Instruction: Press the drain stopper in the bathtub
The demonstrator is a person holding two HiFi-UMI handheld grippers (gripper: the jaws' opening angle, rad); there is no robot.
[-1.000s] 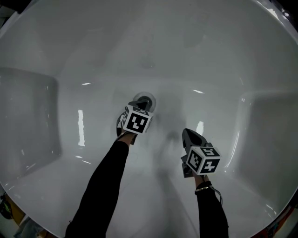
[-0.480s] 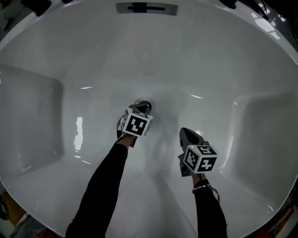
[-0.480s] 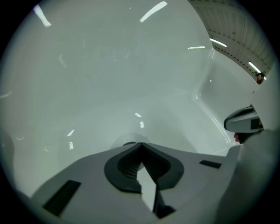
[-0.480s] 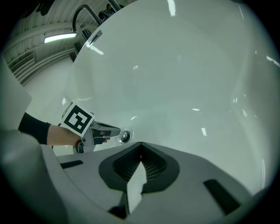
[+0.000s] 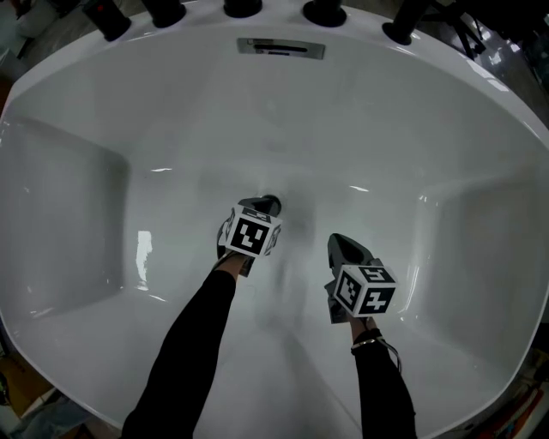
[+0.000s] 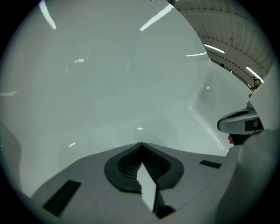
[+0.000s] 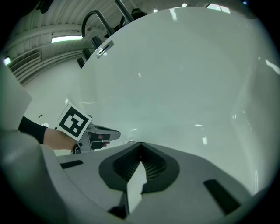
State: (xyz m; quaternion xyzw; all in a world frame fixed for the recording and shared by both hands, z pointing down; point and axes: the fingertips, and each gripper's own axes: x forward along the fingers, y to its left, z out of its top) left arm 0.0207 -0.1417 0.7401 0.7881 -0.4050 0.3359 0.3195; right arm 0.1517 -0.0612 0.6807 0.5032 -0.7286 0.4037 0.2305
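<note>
The drain stopper (image 5: 274,203) sits in the floor of the white bathtub (image 5: 171,129), mostly hidden under my left gripper (image 5: 263,207). That gripper is shut, holds nothing, and its tip points down at the stopper; whether it touches I cannot tell. In the right gripper view the left gripper (image 7: 117,133) shows side-on, low over the tub floor. My right gripper (image 5: 336,243) hangs shut and empty to the right of the drain, apart from it. In its own view each gripper's jaws are closed to a point: left (image 6: 140,145), right (image 7: 140,144).
An overflow plate (image 5: 281,48) sits high on the far tub wall, with several dark tap handles (image 5: 243,8) on the rim above. Moulded side recesses (image 5: 51,214) flank the basin on both sides. A curved spout (image 7: 94,19) shows in the right gripper view.
The head view has tilted up, bringing the overflow plate and tap handles into sight. Both grippers keep nearly the same places, the left one staying at the drain.
</note>
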